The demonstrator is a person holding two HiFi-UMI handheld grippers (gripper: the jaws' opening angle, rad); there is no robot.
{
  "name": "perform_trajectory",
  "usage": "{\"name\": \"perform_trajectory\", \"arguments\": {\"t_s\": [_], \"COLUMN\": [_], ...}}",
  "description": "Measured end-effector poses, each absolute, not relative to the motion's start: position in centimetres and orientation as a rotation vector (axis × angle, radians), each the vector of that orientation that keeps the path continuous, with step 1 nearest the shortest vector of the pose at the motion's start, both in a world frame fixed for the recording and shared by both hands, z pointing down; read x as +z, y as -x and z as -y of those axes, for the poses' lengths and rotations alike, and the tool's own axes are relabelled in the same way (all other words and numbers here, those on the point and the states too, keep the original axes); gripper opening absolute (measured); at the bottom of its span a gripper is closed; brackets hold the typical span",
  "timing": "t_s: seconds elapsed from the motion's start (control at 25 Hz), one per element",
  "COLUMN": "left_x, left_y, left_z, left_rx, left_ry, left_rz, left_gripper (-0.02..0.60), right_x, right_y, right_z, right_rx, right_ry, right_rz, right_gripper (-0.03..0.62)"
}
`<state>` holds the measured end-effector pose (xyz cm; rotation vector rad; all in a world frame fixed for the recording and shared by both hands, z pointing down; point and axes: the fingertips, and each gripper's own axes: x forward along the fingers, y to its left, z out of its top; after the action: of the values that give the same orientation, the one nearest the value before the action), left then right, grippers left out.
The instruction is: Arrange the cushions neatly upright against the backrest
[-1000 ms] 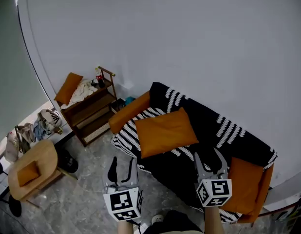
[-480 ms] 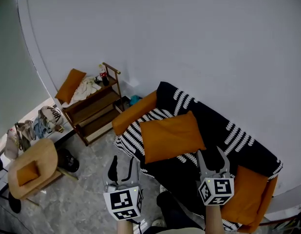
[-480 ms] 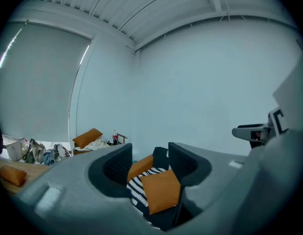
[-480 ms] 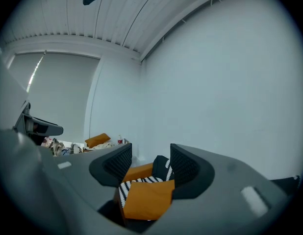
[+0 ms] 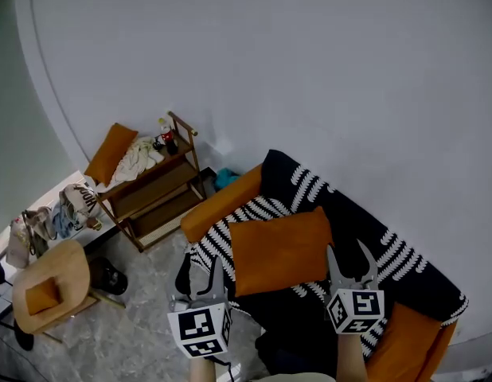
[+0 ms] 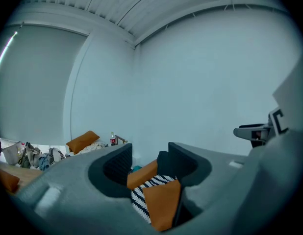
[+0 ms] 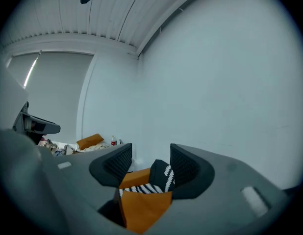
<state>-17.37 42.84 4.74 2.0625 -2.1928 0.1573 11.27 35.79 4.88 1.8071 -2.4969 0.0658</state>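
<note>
Jaws on the left gripper [image 5: 201, 277] and right gripper [image 5: 348, 255] are spread wide, holding nothing. One orange cushion [image 5: 282, 249] lies on the sofa [image 5: 353, 213] seat, low in the frame's middle.

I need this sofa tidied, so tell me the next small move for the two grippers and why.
Probably carry both forward to the orange rectangular fabric cushion and grip its near edge. It lies flat on the seat, not upright against the black-and-white striped backrest, and the left gripper and right gripper are open, empty and short of it.
</note>
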Motion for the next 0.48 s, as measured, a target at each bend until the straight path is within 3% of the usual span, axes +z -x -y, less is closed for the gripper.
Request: {"name": "perform_trajectory", "arguments": {"t_s": [0.48], "left_x": [5.7], "left_y": [16.6], "left_z": [-28.3], "left_rx": [0.227], "left_ry": [-2.017], "left_rz": [2.18], "left_gripper": [0.235], "right_x": [5.9], "right_y": [-13.1], "right_z": [-20.7], "right_rx": [0.123], "right_ry": [-1.792], "right_rz": [2.475], "right_gripper": [0.241]}}
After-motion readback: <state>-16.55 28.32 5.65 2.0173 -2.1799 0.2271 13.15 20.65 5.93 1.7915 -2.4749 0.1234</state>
